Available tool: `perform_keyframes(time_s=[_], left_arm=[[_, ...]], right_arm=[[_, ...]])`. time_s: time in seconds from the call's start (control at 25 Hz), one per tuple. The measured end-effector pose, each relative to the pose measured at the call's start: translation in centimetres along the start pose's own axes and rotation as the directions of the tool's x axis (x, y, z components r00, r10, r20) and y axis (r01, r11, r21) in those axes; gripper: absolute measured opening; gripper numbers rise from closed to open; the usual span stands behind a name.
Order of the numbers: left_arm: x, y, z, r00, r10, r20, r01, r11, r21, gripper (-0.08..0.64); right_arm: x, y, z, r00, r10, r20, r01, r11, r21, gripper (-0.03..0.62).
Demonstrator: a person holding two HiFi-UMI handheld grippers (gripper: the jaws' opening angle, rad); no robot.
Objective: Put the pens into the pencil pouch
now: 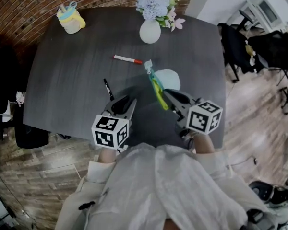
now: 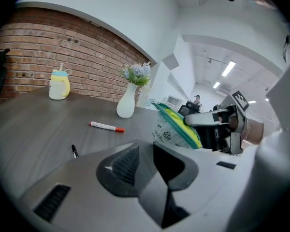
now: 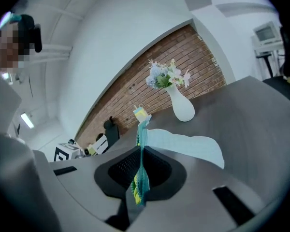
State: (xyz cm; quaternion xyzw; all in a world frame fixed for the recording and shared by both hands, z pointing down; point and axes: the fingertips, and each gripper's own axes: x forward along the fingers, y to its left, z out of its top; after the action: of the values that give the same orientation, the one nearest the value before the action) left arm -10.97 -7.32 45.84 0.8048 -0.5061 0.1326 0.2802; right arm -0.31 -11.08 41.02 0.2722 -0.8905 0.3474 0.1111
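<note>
A pale pencil pouch (image 1: 169, 78) with a teal and yellow zipper edge hangs above the dark table (image 1: 67, 80). My right gripper (image 1: 168, 94) is shut on that zipper edge, which runs between the jaws in the right gripper view (image 3: 141, 173), with the pouch (image 3: 183, 146) spreading beyond. My left gripper (image 1: 123, 103) stands open with nothing between its jaws (image 2: 145, 151), just left of the pouch (image 2: 176, 129). A black pen (image 1: 108, 89) lies on the table right ahead of the left gripper. A white marker with a red cap (image 1: 127, 59) lies farther back.
A white vase of flowers (image 1: 150, 30) stands at the table's far edge and a yellow lidded cup (image 1: 71, 19) at the far left corner. Dark chairs (image 1: 235, 47) stand on the wooden floor to the right. A brick wall runs behind the table.
</note>
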Motion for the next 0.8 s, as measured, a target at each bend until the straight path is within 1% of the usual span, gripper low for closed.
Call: perform_keyframes(time_s=[0.16, 0.32, 0.52, 0.64, 0.8], left_arm=[[-0.4, 0.4, 0.1, 1.000, 0.013, 0.006, -0.013, 1.000, -0.002, 0.091], [-0.7, 0.7, -0.2, 1.000, 0.027, 0.002, -0.027, 1.000, -0.009, 0.091], [-0.9, 1.3, -0.6, 0.999, 0.050, -0.007, -0.050, 0.998, -0.022, 0.091], [-0.9, 2.0, -0.7, 0.998, 0.066, -0.013, -0.066, 0.997, -0.031, 0.091], [-0.9, 3.7, -0.6, 0.994, 0.102, -0.027, -0.103, 0.994, -0.026, 0.091]], right_arm=[[0.5, 1.0, 0.6, 0.998, 0.043, 0.047, -0.046, 0.997, 0.062, 0.025], [1.0, 2.2, 1.1, 0.991, 0.101, 0.084, -0.112, 0.985, 0.134, 0.025], [1.3, 2.4, 1.2, 0.980, 0.149, 0.130, -0.176, 0.955, 0.237, 0.025], [1.4, 2.3, 1.2, 0.973, 0.168, 0.158, -0.209, 0.931, 0.300, 0.025], [1.7, 2.3, 1.2, 0.965, 0.191, 0.180, -0.244, 0.906, 0.347, 0.025]])
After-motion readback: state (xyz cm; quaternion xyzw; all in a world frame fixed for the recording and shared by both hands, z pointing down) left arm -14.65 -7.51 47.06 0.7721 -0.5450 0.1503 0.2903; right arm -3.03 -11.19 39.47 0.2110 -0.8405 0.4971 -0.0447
